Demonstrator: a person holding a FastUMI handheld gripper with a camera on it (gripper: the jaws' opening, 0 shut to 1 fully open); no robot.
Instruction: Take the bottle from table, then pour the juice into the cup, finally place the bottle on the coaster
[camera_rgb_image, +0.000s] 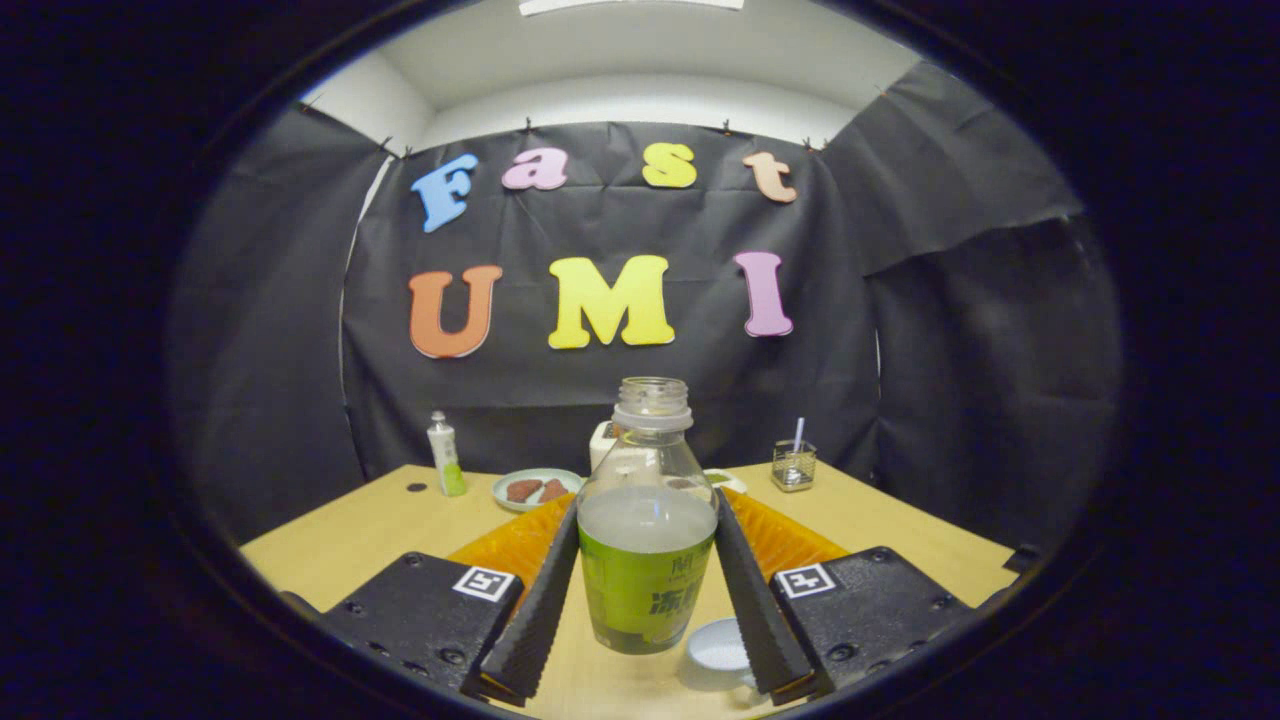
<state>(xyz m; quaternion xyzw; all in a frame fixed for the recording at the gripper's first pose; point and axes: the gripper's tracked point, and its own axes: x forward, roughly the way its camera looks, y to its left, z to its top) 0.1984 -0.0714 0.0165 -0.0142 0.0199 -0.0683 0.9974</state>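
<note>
On the pale wooden bench (880, 520), your gripper (646, 590) clamps the clear, uncapped plastic bottle with a green label (646, 560) from both sides — upright, seemingly lifted. The small white cup (718, 648) sits just below, by the right finger — tip that way.

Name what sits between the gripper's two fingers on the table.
In the gripper view, the open bottle of juice stands upright between the two fingers, both pressing its sides. A white cap lies by its base.

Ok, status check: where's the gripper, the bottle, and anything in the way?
Gripper shut on bottle, upright, uncapped, lifted off the table. White cup just below, by one finger. Nothing blocking.
</note>
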